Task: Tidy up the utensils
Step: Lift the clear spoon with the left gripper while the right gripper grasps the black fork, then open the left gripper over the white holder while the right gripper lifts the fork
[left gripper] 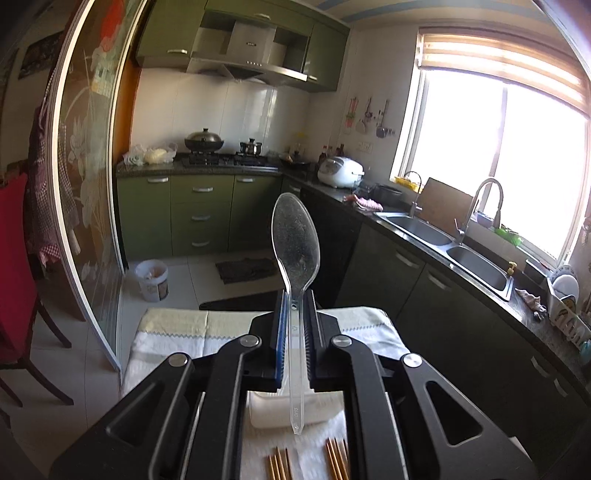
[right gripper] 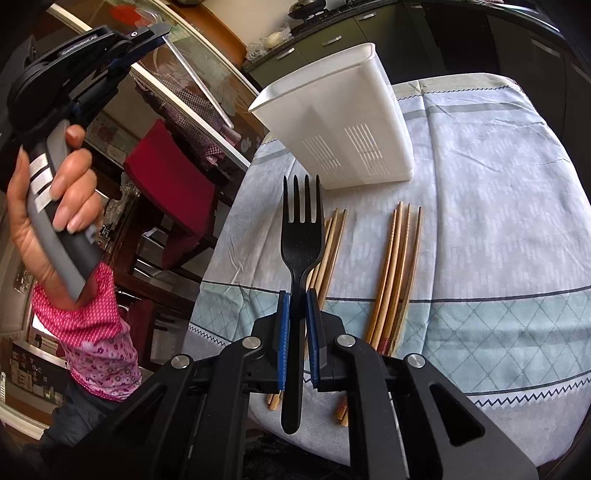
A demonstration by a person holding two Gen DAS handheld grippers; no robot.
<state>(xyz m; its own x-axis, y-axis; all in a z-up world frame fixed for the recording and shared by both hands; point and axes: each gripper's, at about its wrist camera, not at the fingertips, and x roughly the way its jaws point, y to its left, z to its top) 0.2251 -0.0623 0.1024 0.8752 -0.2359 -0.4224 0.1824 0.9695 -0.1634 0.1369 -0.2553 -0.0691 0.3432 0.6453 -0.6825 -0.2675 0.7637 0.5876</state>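
Note:
My left gripper [left gripper: 295, 299] is shut on a clear plastic spoon [left gripper: 295, 240], bowl pointing up and away, held high above the table. It also shows in the right wrist view [right gripper: 162, 31], at the upper left, with the spoon handle [right gripper: 199, 79] slanting down toward the white utensil holder [right gripper: 332, 110]. My right gripper [right gripper: 297, 295] is shut on a black plastic fork [right gripper: 299, 236], tines forward, above the left chopstick bundle [right gripper: 328, 243]. A second chopstick bundle [right gripper: 395, 269] lies to its right. The holder stands behind them on the tablecloth.
The table carries a blue and white patterned cloth [right gripper: 480, 221]. In the left wrist view the holder's rim [left gripper: 269, 410] and chopstick tips [left gripper: 336, 458] lie below the gripper. A red chair [right gripper: 173, 184] stands left of the table. Kitchen counters and a sink [left gripper: 443, 240] lie beyond.

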